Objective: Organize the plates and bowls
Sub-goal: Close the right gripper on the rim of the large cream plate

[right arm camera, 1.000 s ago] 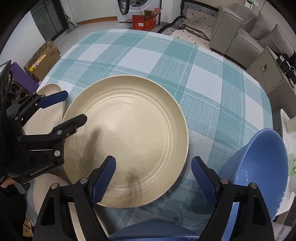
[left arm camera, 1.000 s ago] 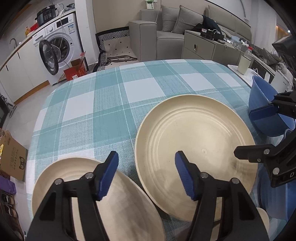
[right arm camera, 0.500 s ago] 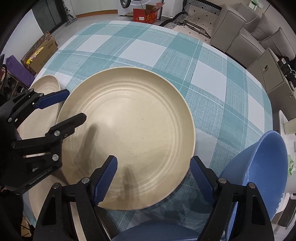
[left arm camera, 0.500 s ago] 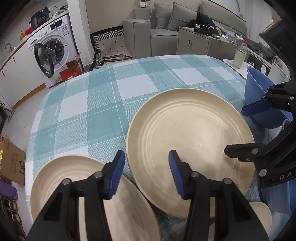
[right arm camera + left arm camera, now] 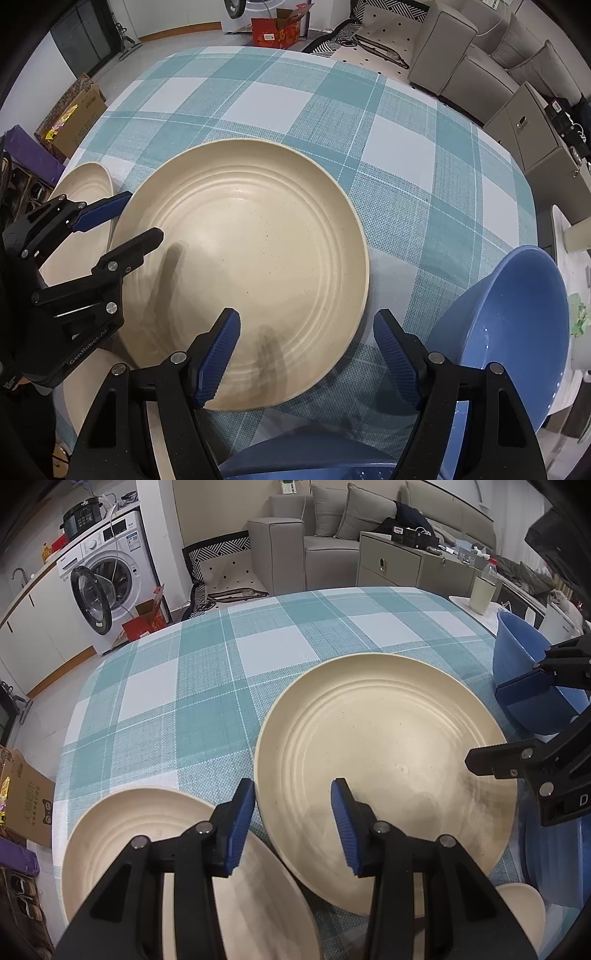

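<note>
A counter [image 5: 207,672] covered in a teal-and-white checked cloth carries the dishes. Farthest left, at the near-left edge, sits a smaller cream ribbed plate [image 5: 122,830], partly under the left gripper [image 5: 293,821]. Its blue-padded fingers [image 5: 240,819] stand a modest way apart and have just been closing; they straddle the near-left rim of the large cream ribbed plate [image 5: 384,746], one finger outside the rim and one over the plate's inner surface, with no pad visibly pressing on it. Seen from the right wrist, this large cream ribbed plate [image 5: 251,258] lies flat in the middle of the counter, just beside the smaller cream plate [image 5: 85,192]. The right gripper [image 5: 306,349] hangs over its near-right edge, fingers [image 5: 397,354] spread wide though they have just been closing a little; the rim lies between them and neither pad touches it. Farthest right, a blue plastic bowl [image 5: 513,325] stands tilted at the counter's right edge, near the large plate but apart from it.
</note>
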Demonstrator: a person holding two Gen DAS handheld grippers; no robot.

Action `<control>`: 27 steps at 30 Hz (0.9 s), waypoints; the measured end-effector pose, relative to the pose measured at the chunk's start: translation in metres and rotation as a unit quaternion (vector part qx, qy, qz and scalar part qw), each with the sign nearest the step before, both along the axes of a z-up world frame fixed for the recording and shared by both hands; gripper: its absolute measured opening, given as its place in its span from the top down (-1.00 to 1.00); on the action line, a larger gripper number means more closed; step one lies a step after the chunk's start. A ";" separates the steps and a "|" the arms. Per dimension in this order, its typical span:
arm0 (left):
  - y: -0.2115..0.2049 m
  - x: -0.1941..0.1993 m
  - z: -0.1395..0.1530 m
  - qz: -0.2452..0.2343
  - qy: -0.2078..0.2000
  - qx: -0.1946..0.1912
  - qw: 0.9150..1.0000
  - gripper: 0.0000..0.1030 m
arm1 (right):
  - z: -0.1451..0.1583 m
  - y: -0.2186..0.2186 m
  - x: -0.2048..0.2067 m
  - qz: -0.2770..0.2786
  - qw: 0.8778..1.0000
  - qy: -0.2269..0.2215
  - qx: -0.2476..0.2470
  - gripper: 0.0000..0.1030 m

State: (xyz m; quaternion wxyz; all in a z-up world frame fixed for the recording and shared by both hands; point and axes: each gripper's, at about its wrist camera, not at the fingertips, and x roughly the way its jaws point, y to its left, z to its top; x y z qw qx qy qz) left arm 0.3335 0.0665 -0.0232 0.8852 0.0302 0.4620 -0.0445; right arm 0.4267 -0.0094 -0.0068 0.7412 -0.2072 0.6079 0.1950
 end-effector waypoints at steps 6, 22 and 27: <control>0.000 0.001 0.000 0.001 0.000 -0.001 1.000 0.19 | 0.000 0.003 0.016 -0.024 0.999 0.017 0.013 -0.50; 0.001 0.001 0.000 0.003 -0.001 -0.001 1.000 0.19 | -0.022 0.029 0.035 -0.016 0.999 0.015 -0.050 -0.51; 0.000 0.000 0.000 0.001 0.000 0.003 1.000 0.19 | -0.025 0.031 0.036 -0.008 0.998 0.014 -0.059 -0.51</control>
